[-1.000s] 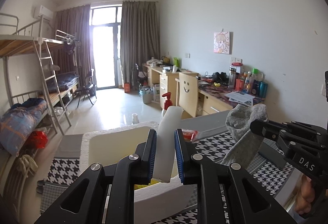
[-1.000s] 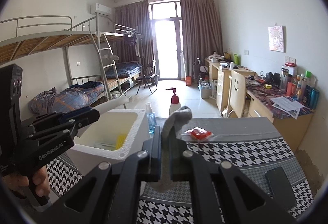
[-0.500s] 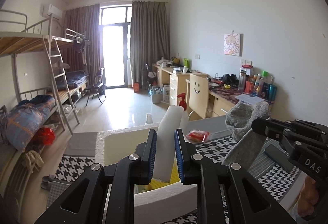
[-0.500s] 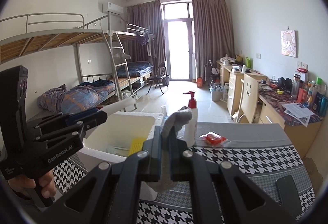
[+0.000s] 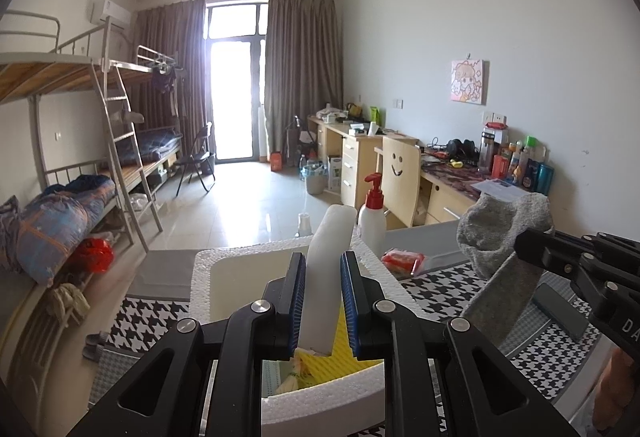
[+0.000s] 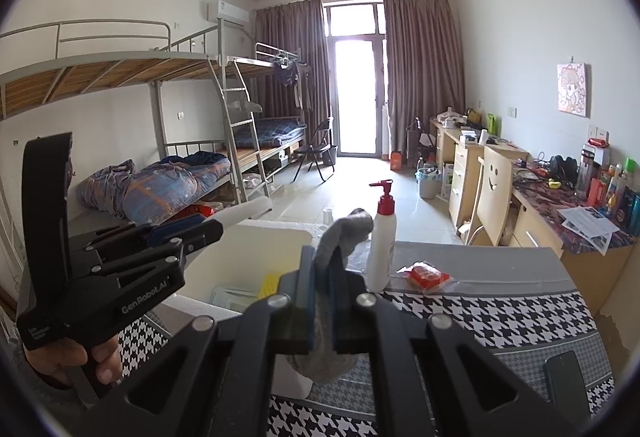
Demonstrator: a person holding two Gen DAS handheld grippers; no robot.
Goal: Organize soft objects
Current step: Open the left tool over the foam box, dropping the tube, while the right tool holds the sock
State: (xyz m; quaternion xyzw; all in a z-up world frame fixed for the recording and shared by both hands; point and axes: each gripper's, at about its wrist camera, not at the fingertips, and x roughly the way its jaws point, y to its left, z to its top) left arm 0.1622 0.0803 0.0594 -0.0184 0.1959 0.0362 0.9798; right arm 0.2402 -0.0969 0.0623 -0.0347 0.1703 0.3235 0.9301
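My left gripper [image 5: 322, 311] is clamped on a white foam roll [image 5: 327, 269], which stands nearly upright between the blue pads; it is smooth and cylindrical, with a ragged lower end. My right gripper [image 6: 322, 303] is clamped tight on a grey sock [image 6: 344, 235], a limp, nubbly knit that flops over above the pads and hangs loose below them. My hand [image 6: 70, 359] shows on the left tool's handle in the right wrist view.

Directly beneath and ahead of the roll sits the white foam box [image 5: 208, 277], thick-walled, with a pebbled polystyrene rim. Inside I can see a yellow ribbed sponge-like piece [image 5: 340, 347] and some pale flat packaging; what else lies there I cannot tell.

Progress, in my judgement: partly done. Some items are already in the box; both items in hand are not yet released. The roll is over the opening, the sock just beside the box's right edge.

The table carries a black-and-white houndstooth cloth [image 6: 500, 321]. On it, beyond the box, stand a white pump bottle [image 6: 382, 241] with a red head, hard plastic, and a red packet [image 6: 426, 274] in clear wrap. A dark phone [image 6: 566, 377] lies near the right edge. These appear outside the sorting.
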